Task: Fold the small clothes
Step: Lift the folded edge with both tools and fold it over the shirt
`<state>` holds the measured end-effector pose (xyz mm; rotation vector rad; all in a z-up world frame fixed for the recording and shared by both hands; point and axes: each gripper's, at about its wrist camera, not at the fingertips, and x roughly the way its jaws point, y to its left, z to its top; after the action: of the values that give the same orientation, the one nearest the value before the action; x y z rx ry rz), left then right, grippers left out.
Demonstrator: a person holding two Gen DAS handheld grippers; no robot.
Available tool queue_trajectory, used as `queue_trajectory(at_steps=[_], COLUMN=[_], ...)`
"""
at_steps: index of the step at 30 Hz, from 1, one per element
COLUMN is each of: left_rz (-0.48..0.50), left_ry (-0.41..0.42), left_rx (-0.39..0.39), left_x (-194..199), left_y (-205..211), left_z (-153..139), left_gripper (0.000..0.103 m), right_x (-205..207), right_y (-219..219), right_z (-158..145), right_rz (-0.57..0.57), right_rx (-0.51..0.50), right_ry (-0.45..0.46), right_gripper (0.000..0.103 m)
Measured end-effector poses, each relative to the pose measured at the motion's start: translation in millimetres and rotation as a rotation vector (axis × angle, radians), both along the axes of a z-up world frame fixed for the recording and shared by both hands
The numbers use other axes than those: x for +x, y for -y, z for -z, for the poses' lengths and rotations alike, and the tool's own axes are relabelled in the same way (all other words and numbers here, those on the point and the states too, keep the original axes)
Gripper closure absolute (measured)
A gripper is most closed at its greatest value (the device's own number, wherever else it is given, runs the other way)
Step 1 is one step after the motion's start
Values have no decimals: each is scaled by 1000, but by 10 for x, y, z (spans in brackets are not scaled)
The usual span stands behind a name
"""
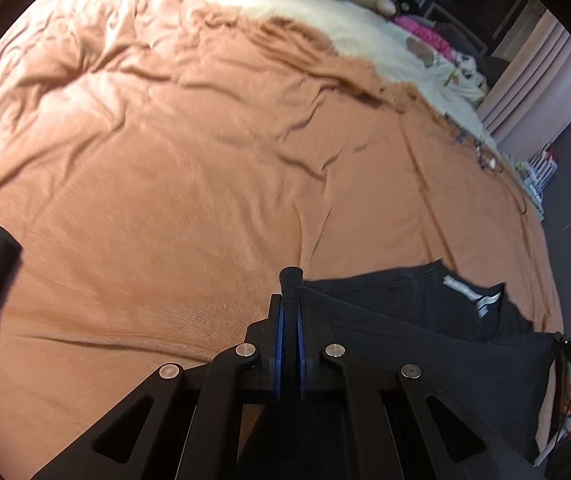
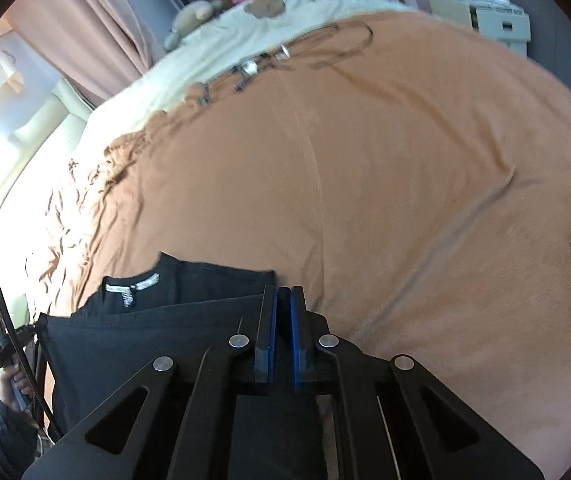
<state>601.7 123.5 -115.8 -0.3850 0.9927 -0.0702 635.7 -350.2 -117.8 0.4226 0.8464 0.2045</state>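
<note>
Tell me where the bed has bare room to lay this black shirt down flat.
The orange bedspread lies bare ahead of the black shirt. Crowded: the far edge, with cables, and the cream blanket with soft toys.

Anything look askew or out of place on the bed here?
Nothing spilled or damaged. The black shirt is held up by both grippers, left and right. Only oddity: a loose cable and small metal bits lie on the brown blanket near its far edge.

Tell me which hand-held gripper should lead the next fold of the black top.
Neither, probably: left hand-held gripper and right hand-held gripper each pinch an edge of the black top, so both should carry it together.
</note>
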Motion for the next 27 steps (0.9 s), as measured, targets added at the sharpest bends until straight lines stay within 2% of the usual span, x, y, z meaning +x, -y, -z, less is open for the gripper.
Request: queue_trajectory(at_steps=[7, 11, 15, 18, 21, 27], left_rz=[-3, -14, -30, -33, -28, -32], left_ry=[99, 142, 158, 151, 122, 16], left_rx=[27, 34, 46, 55, 82, 124], left_x=[-104, -47, 105, 277, 463, 795], left_y=[53, 55, 48, 67, 99, 137], left_z=[-494, -681, -748, -704, -529, 40], left_gripper=[98, 98, 98, 98, 98, 98], right_x=[-278, -333, -219, -37, 194, 595], right_y=[-113, -153, -208, -279, -365, -463], right_z=[-373, -455, -437, -302, -125, 236], right_rz=[33, 51, 71, 68, 68, 76], right_rx=[-27, -49, -57, -70, -83, -104], right_ry=[88, 122, 131, 109, 79, 0], right_gripper=[101, 101, 101, 101, 101, 101])
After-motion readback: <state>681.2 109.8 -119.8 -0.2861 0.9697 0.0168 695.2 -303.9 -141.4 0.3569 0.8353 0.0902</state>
